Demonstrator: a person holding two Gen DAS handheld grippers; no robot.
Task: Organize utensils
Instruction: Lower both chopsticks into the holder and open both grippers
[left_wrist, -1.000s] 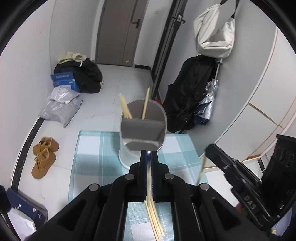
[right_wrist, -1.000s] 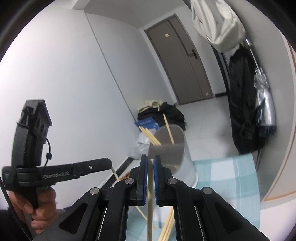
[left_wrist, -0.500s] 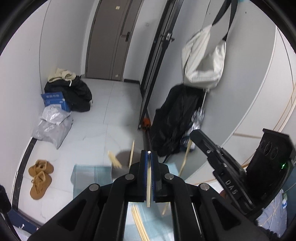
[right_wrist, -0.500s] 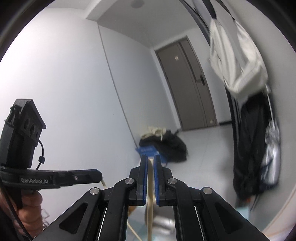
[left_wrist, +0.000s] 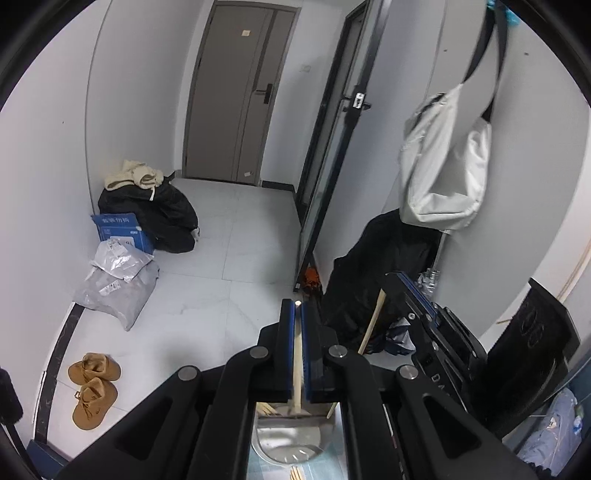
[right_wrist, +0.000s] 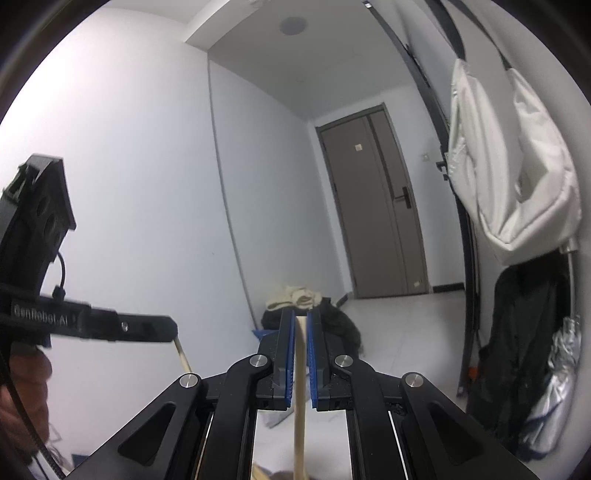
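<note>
Chopstick clamped between left tongs, above holder.

A home entryway: door, shoes, hanging bag, tiled floor.

Pale wooden chopstick; glossy floor.

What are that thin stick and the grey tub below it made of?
The stick in the left tongs looks like pale, unvarnished wood or bamboo: matte and straw-coloured. The tub looks like smooth grey plastic with a soft sheen, though only part of it shows.
</note>
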